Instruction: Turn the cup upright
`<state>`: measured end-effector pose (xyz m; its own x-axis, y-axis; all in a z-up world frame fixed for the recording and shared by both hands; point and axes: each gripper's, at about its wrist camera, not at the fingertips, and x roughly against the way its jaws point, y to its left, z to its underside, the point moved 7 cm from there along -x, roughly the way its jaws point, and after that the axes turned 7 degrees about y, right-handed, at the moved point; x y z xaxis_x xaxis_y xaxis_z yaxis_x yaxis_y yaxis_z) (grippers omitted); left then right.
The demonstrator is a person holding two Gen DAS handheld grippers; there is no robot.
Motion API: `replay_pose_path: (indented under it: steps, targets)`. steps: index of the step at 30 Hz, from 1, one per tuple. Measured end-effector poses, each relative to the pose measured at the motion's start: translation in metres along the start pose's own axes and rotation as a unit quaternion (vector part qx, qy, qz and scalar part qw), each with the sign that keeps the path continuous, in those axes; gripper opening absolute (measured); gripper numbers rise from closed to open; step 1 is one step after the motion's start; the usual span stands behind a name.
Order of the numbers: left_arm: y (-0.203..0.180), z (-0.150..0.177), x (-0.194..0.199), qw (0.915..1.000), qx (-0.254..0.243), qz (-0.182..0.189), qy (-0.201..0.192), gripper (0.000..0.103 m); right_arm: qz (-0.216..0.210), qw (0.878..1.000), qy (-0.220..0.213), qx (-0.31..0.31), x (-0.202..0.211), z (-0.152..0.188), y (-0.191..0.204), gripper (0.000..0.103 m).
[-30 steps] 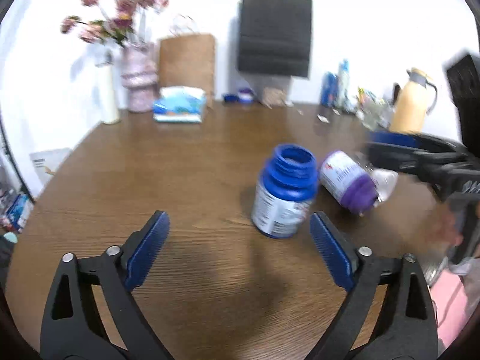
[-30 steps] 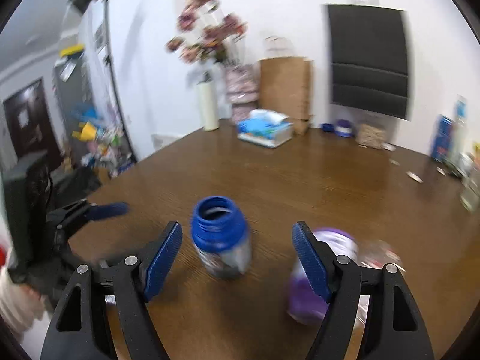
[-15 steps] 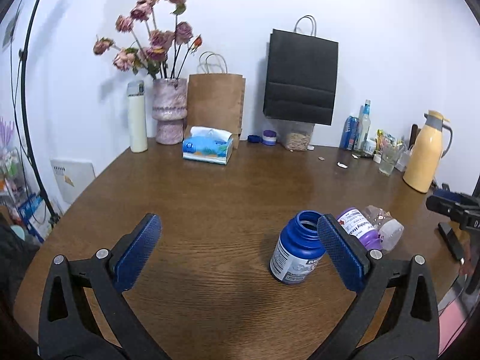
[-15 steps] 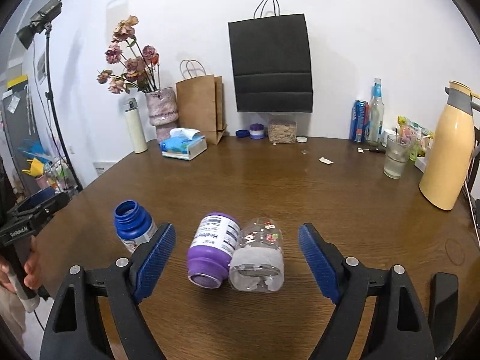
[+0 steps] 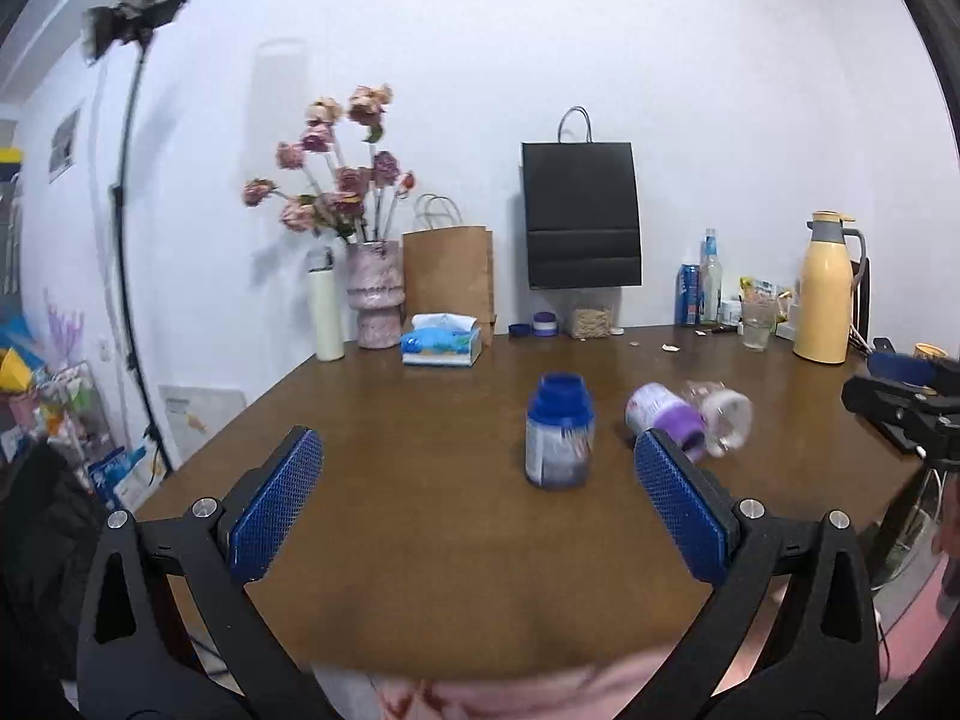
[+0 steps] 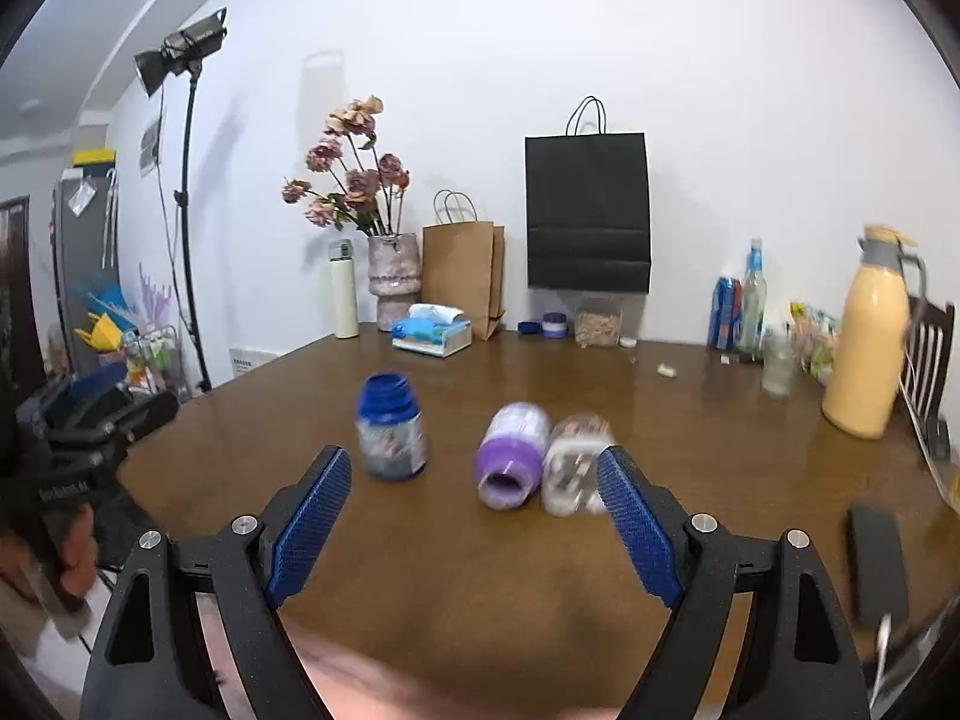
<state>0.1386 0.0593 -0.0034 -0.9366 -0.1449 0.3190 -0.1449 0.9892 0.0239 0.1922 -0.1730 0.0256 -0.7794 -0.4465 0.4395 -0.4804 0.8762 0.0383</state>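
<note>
A clear patterned cup (image 5: pixel 723 417) (image 6: pixel 573 468) lies on its side on the brown table (image 5: pixel 420 540), touching a purple bottle (image 5: pixel 663 414) (image 6: pixel 513 453) that also lies on its side. To their left a blue bottle (image 5: pixel 559 438) (image 6: pixel 390 426) stands upright without a lid. My left gripper (image 5: pixel 474 456) hangs open over the near edge, short of the blue bottle. My right gripper (image 6: pixel 471 468) is open too, a little short of the purple bottle and the cup, holding nothing. Each gripper shows at the edge of the other's view.
Along the back stand a tissue box (image 5: pixel 441 348), a vase of flowers (image 5: pixel 375 294), a white flask, brown and black paper bags. A yellow thermos (image 6: pixel 870 336), a glass and bottles are at the right. A black flat object (image 6: pixel 876 564) lies near the right edge.
Both grippers have drawn back toward the near table edge, so the bottles and cup look farther off. The three containers have not moved. Both grippers stay open.
</note>
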Motion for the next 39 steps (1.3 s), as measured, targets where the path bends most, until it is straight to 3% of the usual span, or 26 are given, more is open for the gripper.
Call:
replay_pose_path:
  steps: [5,9,14,39]
  targets:
    - [-0.002,0.045,0.048,0.9980,0.047,0.035,-0.022,0.103,-0.013,0.999,-0.046,-0.010,0.048,0.053,0.032,0.088]
    - [-0.021,0.053,0.065,0.9981,-0.007,0.042,-0.046,0.103,-0.027,0.999,-0.041,0.004,0.064,0.072,0.041,0.089]
    - [-0.026,0.043,0.070,0.9964,-0.005,0.053,-0.066,0.103,0.005,0.998,-0.058,-0.019,0.075,0.072,0.025,0.089]
    - [-0.024,0.047,0.074,0.9962,-0.010,0.052,-0.069,0.103,0.013,0.999,-0.049,-0.012,0.068,0.075,0.024,0.089]
